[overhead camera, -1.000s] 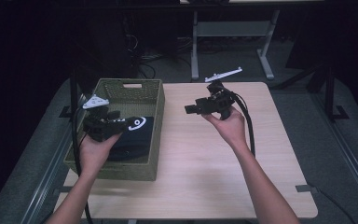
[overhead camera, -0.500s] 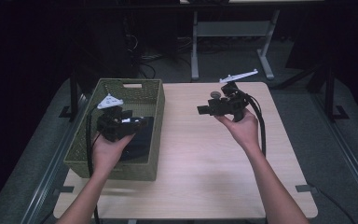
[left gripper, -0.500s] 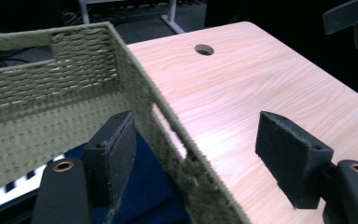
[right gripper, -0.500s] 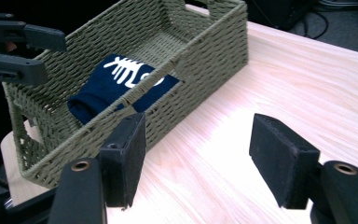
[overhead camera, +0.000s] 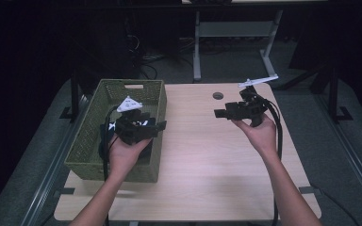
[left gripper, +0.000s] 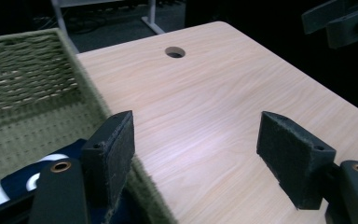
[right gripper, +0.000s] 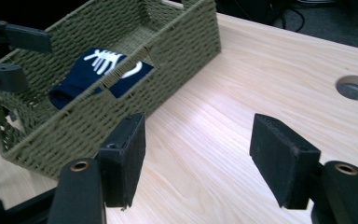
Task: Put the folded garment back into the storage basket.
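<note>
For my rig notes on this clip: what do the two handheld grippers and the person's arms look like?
Both grippers are black. The left gripper carries a pale grey three-cornered plate on top; the right gripper has a pale plate seen edge-on. A black cable trails from the right one. The fingers are flat black blocks with fuzzy padded faces on arms with brass-coloured rivets. Forearms are bare, no sleeves.

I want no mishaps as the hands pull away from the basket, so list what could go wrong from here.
1. The left tongs hang open right over the green woven basket's near wall; their jaws have just been opening with nothing between them. A low pull-back could catch the rim and drag the basket.
2. The dark blue cloth lies bunched against that wall, so it might snag on the weave if anyone reaches for it again.
3. The left cable trails into the basket and could hook it.
</note>
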`<act>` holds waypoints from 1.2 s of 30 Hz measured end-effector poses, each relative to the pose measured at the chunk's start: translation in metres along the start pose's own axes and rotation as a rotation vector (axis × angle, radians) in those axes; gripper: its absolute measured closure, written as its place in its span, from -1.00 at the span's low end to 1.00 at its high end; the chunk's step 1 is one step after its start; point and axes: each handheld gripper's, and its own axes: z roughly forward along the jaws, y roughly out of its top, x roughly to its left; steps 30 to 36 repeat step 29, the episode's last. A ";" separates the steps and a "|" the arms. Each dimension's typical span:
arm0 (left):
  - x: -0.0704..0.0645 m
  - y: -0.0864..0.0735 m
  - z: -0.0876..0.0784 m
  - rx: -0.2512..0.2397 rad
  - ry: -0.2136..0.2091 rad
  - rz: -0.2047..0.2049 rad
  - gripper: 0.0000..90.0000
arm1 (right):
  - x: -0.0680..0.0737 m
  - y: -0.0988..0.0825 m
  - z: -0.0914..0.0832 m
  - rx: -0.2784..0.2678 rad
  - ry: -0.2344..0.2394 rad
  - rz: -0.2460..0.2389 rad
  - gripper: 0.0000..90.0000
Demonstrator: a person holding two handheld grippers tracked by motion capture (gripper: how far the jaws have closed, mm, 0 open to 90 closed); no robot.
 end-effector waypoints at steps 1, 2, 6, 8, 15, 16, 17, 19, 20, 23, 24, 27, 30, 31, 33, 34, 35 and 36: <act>-0.002 0.000 0.001 0.000 -0.001 0.001 -0.39 | -0.002 -0.002 -0.002 0.002 -0.005 0.008 -0.21; -0.005 0.001 0.003 -0.001 -0.007 0.002 -0.39 | -0.003 -0.004 -0.004 -0.001 -0.009 0.005 -0.21; -0.015 0.001 0.009 0.001 -0.030 0.011 -0.39 | -0.009 -0.012 -0.011 0.000 -0.024 0.014 -0.21; -0.021 0.001 0.013 0.002 -0.040 0.018 -0.40 | -0.013 -0.016 -0.014 0.001 -0.031 0.025 -0.22; -0.040 -0.002 0.026 0.015 -0.073 0.034 -0.40 | -0.025 -0.033 -0.025 0.005 -0.053 0.050 -0.23; -0.042 -0.002 0.027 0.015 -0.077 0.036 -0.40 | -0.026 -0.036 -0.026 0.008 -0.058 0.055 -0.23; -0.045 -0.002 0.029 0.018 -0.082 0.038 -0.40 | -0.028 -0.038 -0.028 0.008 -0.064 0.054 -0.23; -0.050 -0.003 0.031 0.020 -0.089 0.044 -0.40 | -0.032 -0.044 -0.031 0.012 -0.074 0.059 -0.23; -0.052 -0.003 0.033 0.020 -0.094 0.046 -0.40 | -0.035 -0.048 -0.033 0.012 -0.077 0.064 -0.23; -0.059 -0.004 0.037 0.023 -0.112 0.050 -0.40 | -0.041 -0.058 -0.038 0.010 -0.086 0.072 -0.24; -0.063 -0.005 0.038 0.021 -0.119 0.055 -0.40 | -0.043 -0.062 -0.039 0.015 -0.089 0.079 -0.24; -0.073 -0.009 0.044 0.028 -0.133 0.065 -0.40 | -0.050 -0.075 -0.042 0.023 -0.102 0.091 -0.24; -0.079 -0.013 0.048 0.036 -0.136 0.086 -0.41 | -0.056 -0.086 -0.043 0.033 -0.112 0.100 -0.25; -0.079 -0.013 0.048 0.036 -0.136 0.086 -0.41 | -0.056 -0.086 -0.043 0.033 -0.112 0.100 -0.25; -0.079 -0.013 0.048 0.036 -0.136 0.086 -0.41 | -0.056 -0.086 -0.043 0.033 -0.112 0.100 -0.25; -0.079 -0.013 0.048 0.036 -0.136 0.086 -0.41 | -0.056 -0.086 -0.043 0.033 -0.112 0.100 -0.25; -0.079 -0.013 0.048 0.036 -0.136 0.086 -0.41 | -0.056 -0.086 -0.043 0.033 -0.112 0.100 -0.25; -0.079 -0.013 0.048 0.036 -0.136 0.086 -0.41 | -0.056 -0.086 -0.043 0.033 -0.112 0.100 -0.25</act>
